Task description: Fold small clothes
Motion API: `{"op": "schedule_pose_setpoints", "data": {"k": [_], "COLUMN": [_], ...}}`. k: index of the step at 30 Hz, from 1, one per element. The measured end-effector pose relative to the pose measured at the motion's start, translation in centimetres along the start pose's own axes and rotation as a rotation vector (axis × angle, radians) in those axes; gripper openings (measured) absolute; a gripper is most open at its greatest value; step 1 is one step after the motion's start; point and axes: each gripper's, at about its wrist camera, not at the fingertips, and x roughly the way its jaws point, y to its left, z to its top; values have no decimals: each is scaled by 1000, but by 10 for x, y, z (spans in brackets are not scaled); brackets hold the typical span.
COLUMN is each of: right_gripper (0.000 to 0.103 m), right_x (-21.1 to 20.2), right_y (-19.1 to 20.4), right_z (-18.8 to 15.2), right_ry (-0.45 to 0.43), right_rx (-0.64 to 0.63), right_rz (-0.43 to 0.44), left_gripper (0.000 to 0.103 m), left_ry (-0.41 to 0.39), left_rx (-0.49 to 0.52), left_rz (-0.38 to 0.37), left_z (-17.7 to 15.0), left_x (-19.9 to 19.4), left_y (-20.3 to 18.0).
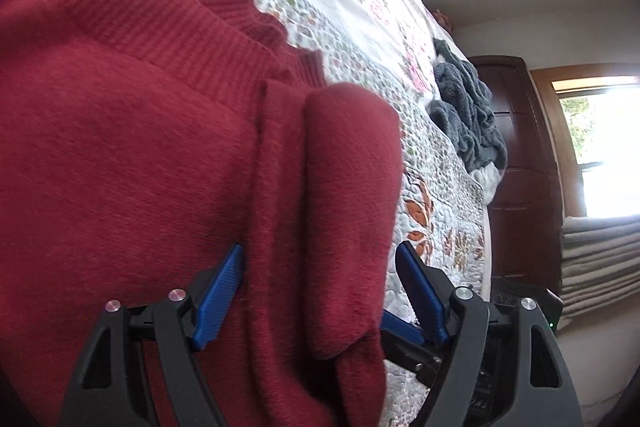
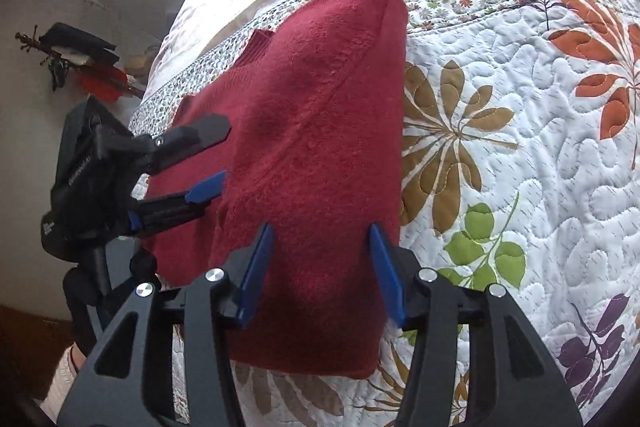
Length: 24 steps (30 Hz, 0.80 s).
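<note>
I see the quilted bed (image 2: pixel 520 131) carrying the folded red sweater (image 2: pixel 312 131) near its edge. My right gripper (image 2: pixel 322 267) straddles the sweater's near end, jaws spread; my left gripper (image 1: pixel 320 291) likewise gapes around a fold.

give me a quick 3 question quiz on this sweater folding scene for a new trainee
1. True or false: the red sweater lies on a flowered quilt.
2. Multiple choice: what lies further along the bed in the left wrist view? A) a grey fluffy cloth B) a blue pillow C) a stack of books
3. Short answer: how do the fingers of the right gripper and the left gripper stand?

Key
1. True.
2. A, the grey fluffy cloth.
3. Both stand open, with folded sweater between the spread blue fingers; no clamp shows.
</note>
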Motion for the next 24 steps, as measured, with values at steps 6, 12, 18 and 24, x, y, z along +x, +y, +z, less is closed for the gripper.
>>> {"op": "schedule_pose_setpoints", "data": {"k": [6, 12, 18, 24], "right_gripper": [51, 53, 53, 53], "right_x": [10, 6, -11, -53], "right_y": [-6, -16, -23, -43], "right_z": [-4, -11, -16, -31], "right_ry": [-3, -5, -27, -116], "right_rx": [19, 24, 52, 112], "right_rz": [20, 21, 78, 176], "left_gripper": [70, 26, 14, 14], "left_ry": [19, 15, -81, -177], "left_rx": [44, 99, 128, 149], "left_rz": [22, 133, 96, 67], "left_z": [0, -2, -9, -11], "left_x": [15, 22, -3, -51], "left_y": [-17, -32, -40, -42]}}
